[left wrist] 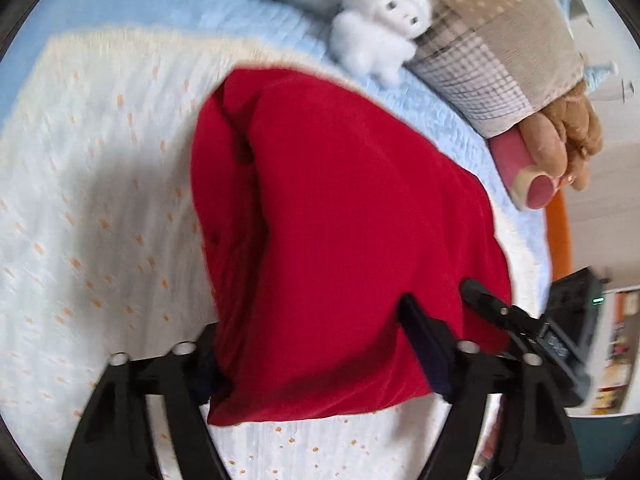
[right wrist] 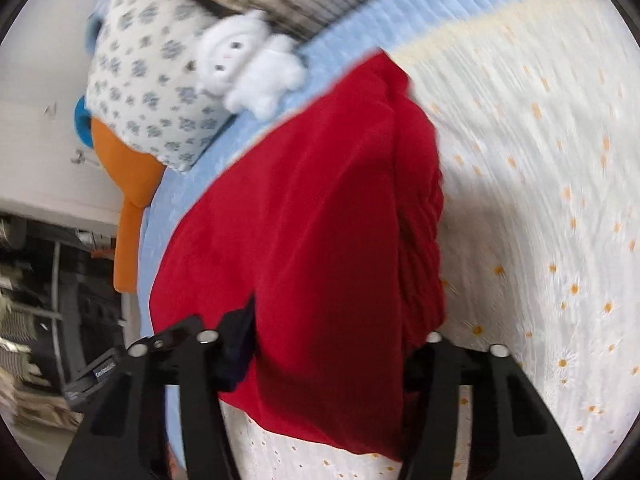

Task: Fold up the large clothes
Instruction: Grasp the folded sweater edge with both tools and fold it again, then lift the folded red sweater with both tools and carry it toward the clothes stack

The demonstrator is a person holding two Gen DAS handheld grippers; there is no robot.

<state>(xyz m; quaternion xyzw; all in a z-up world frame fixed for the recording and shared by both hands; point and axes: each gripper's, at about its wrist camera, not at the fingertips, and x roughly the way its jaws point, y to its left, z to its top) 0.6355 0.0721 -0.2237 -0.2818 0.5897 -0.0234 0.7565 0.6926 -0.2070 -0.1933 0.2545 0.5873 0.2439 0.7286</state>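
A red garment (left wrist: 340,200) lies in a thick bundle on the white bedspread with orange flowers (left wrist: 100,200). Its near end is raised off the bed. My left gripper (left wrist: 316,344) has that near end bunched between its black fingers (left wrist: 420,340), which press on the cloth from both sides. In the right wrist view the same red garment (right wrist: 300,220) fills the middle, with a ribbed knit fold on its right side. My right gripper (right wrist: 332,352) grips the garment's near edge, one finger on each side. A black part of the right gripper (left wrist: 500,312) shows beside the cloth in the left wrist view.
A white plush toy (left wrist: 380,28) leans on a patchwork pillow (left wrist: 500,48) at the head of the bed, with a brown plush toy (left wrist: 568,132) beside it. A flower-print pillow (right wrist: 152,92) and the orange bed edge (right wrist: 128,208) sit left, above shelves.
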